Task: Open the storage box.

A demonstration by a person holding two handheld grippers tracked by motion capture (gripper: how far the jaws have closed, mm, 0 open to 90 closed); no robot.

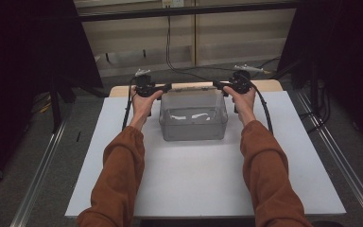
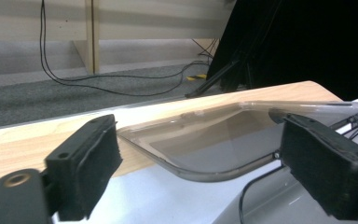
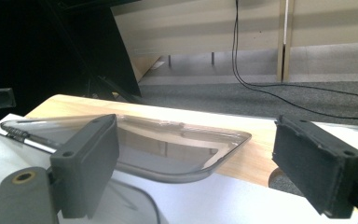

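Both jaws wide, gripping nothing — left gripper (image 1: 166,88) at the clear lid's (image 1: 192,89) 9 o'clock, right gripper (image 1: 219,86) at 3.

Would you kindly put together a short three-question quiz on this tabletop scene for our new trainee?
1. True or false: the left gripper is shut on the clear lid.
2. Multiple choice: the clear bin stands on A) the white board, B) the grey floor, C) the wooden strip.
3. Short answer: what colour are the person's sleeves?

Key
1. False: its jaws stand open, with the pads clear of the lid.
2. A.
3. Brown.
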